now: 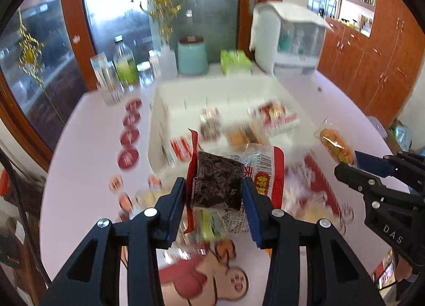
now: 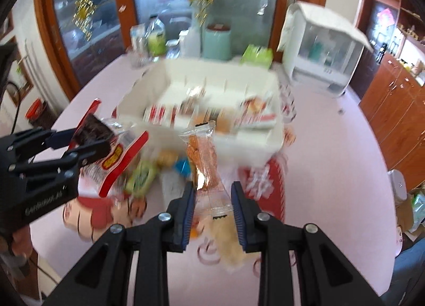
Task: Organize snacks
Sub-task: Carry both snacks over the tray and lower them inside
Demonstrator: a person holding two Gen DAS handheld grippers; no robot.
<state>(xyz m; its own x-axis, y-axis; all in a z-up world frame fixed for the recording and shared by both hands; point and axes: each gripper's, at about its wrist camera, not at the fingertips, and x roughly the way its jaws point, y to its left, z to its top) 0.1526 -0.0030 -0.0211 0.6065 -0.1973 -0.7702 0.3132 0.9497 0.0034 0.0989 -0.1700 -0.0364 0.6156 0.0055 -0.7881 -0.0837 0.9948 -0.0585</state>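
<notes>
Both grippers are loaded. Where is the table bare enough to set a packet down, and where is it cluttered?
Bare tabletop lies right of the white organizer box, toward the wooden cabinets. Another bare strip runs left of the box, outside the red stickers. The near side in front of the box is crowded with loose snacks.

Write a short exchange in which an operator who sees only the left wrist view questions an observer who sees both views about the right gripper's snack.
Operator: My left gripper holds the dark packet. I see the right gripper only side-on. Where does it grip?
Observer: Its jaws are shut on the clear lower end of the orange snack packet, which stands up above them.
Operator: Is anything on the table hidden behind my packet?
Observer: Yes, a small blue item lies beside the green packet. It is too blurred to identify.
</notes>
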